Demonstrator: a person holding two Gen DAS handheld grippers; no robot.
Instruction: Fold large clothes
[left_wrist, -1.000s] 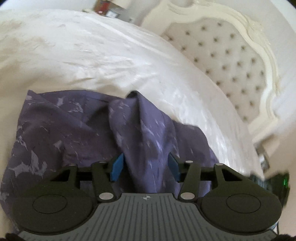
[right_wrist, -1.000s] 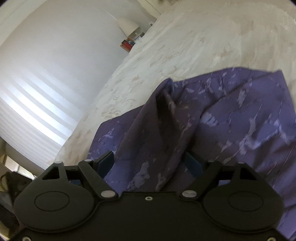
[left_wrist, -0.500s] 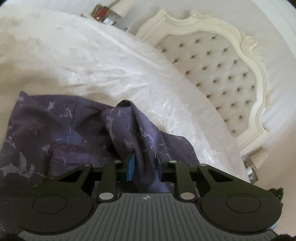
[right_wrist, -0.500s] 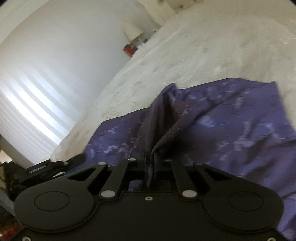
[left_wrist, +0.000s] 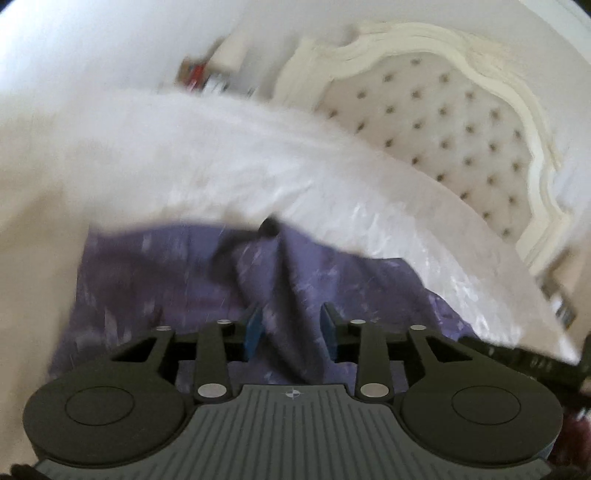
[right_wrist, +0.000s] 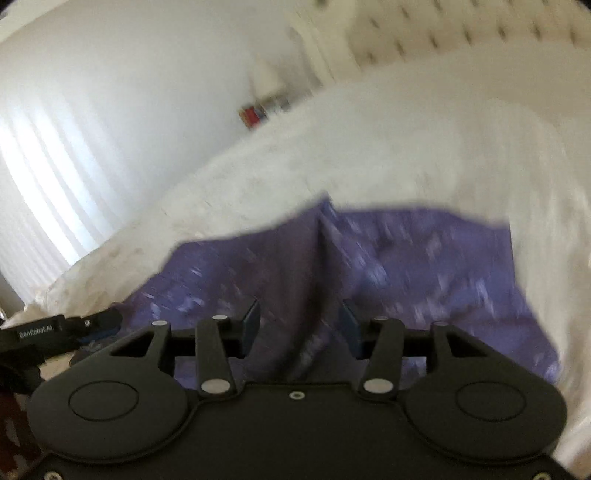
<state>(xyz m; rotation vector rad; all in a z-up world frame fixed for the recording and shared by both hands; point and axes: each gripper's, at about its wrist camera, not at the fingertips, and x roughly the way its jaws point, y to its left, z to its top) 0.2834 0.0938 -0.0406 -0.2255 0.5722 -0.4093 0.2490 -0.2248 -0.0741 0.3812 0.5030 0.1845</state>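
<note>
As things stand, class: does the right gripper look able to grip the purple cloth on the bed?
Probably yes. The right gripper has just been opening, and a raised fold of the purple cloth stands between its spread pads, nothing blocking.

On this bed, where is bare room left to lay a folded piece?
Free: the white bedspread beyond the purple patterned garment, up to the tufted cream headboard, and toward the curtained window side. Crowded: the near edge, covered by the bunched garment.

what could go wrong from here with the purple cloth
Both grippers' jaws have just been opening. The left gripper and right gripper each straddle a raised ridge of the purple cloth without clearly pinching it, so the fabric may slip free. Bunched cloth on the white bedspread may fold crooked.
</note>
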